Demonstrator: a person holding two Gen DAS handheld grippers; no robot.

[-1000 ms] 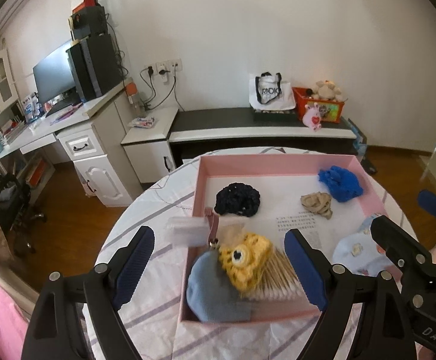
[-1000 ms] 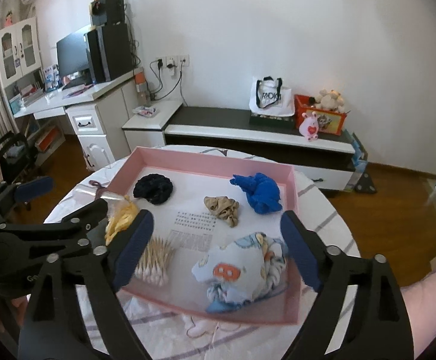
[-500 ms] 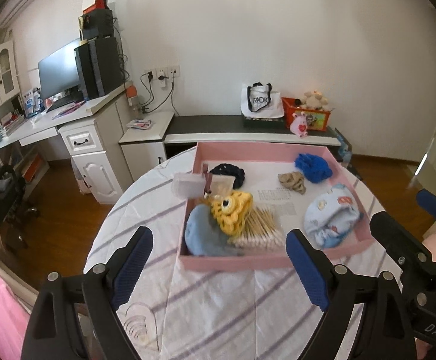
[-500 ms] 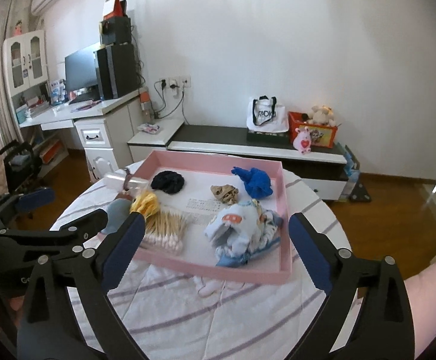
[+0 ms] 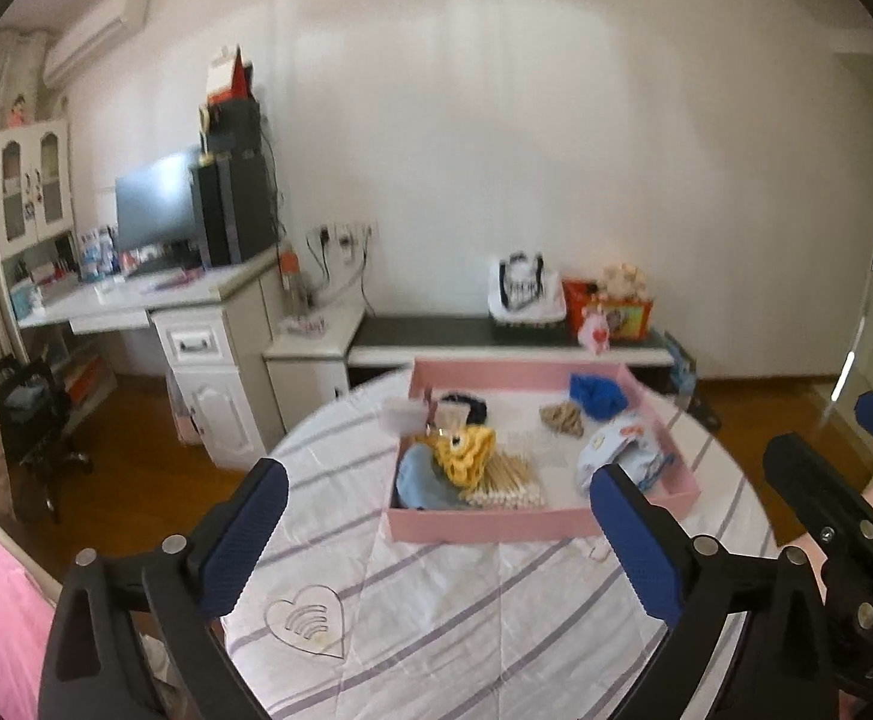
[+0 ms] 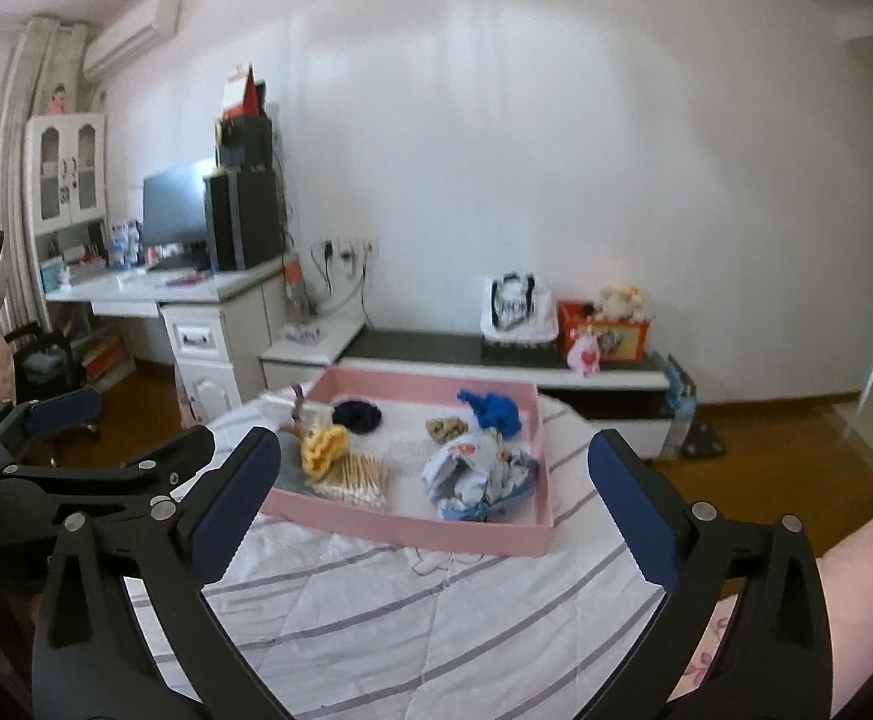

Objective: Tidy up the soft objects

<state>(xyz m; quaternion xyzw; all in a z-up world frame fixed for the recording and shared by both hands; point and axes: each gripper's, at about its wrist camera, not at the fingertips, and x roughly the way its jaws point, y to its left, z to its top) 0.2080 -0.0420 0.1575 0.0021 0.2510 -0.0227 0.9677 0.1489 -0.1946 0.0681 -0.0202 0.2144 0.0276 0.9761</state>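
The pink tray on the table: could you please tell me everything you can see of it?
The pink tray is a shallow rectangular box with low walls and a white floor, apparently cardboard. It lies flat on the striped tablecloth and holds soft cloth items and a bundle of cotton swabs. Nothing grips it.

Pink tray (image 5: pixel 490 525), shallow, rectangular, sits on the striped bench at frame centre. Inside, left near corner: grey-blue pouch (image 5: pixel 418 483), with a yellow crochet piece (image 5: pixel 466 457) against it. Cotton swabs (image 5: pixel 505 480) lie fanned just right of those. Right near side: crumpled pale printed cloth (image 5: pixel 622 453). Far side: black knit lump (image 5: pixel 466 408) at left, small tan piece (image 5: pixel 562 418) mid, bright blue bundle (image 5: pixel 597 394) at right.
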